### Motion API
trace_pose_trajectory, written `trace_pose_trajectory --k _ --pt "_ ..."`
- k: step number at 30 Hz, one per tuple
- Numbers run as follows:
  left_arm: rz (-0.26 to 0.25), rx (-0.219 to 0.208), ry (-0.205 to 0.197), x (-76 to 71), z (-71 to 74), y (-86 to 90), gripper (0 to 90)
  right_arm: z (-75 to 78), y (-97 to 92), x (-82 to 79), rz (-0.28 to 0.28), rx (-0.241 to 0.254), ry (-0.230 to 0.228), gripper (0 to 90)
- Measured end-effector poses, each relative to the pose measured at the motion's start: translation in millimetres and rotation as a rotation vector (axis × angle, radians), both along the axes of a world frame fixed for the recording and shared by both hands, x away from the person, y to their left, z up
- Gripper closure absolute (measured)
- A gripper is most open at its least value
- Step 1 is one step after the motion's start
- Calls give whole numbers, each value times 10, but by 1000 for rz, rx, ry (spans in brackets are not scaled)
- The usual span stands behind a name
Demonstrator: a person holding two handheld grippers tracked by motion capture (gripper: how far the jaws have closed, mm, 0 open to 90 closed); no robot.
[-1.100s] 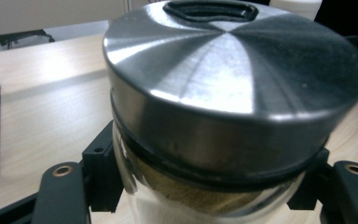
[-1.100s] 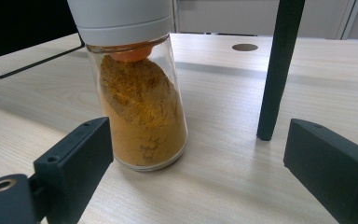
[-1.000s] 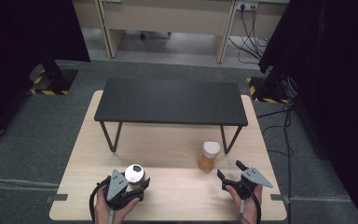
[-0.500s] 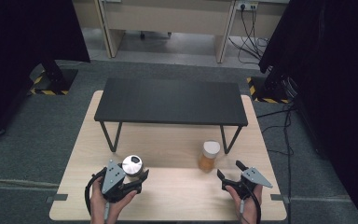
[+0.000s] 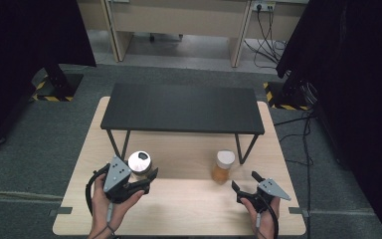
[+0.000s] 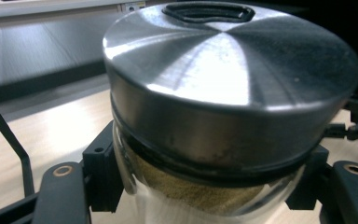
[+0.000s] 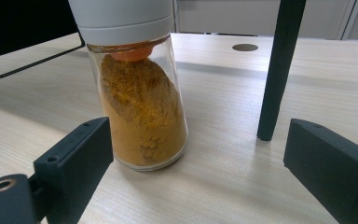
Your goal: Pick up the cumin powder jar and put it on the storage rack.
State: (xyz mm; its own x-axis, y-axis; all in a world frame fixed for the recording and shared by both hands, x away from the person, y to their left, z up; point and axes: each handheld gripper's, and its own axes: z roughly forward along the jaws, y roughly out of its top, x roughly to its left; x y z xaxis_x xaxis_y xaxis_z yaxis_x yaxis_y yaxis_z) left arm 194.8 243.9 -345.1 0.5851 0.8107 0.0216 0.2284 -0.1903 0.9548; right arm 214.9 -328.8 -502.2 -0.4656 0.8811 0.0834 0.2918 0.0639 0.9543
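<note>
Left gripper point(image 5: 142, 180) — jaws clamped, carried in the left hand point(image 5: 110, 205), pointing forward. Right gripper point(image 5: 244, 182) — jaws spread wide, nothing between them, held low in the right hand point(image 5: 263, 220).

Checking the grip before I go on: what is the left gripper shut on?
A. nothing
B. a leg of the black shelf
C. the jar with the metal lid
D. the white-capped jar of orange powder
C: in the left gripper view, the left gripper clamps the glass of the jar with the metal lid.
</note>
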Motion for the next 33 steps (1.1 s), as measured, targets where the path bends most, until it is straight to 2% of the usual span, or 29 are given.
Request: trace_pose_trajectory --k 2,6,10,16,25,33 --pt "-2 9 -8 31 81 1 299 1 0 0 0 0 0 82" --pt "-4 3 -13 133 218 33 299 2 -2 2 0 2 3 82" --pt "7 12 -25 214 319 31 300 0 -4 1 1 2 1 82" --pt "12 18 -22 367 444 38 300 -1 -5 3 1 2 1 82" --pt "48 25 -30 609 625 49 300 0 -6 5 2 2 2 82" --pt "99 24 -17 883 731 71 300 1 -7 3 2 3 3 82"
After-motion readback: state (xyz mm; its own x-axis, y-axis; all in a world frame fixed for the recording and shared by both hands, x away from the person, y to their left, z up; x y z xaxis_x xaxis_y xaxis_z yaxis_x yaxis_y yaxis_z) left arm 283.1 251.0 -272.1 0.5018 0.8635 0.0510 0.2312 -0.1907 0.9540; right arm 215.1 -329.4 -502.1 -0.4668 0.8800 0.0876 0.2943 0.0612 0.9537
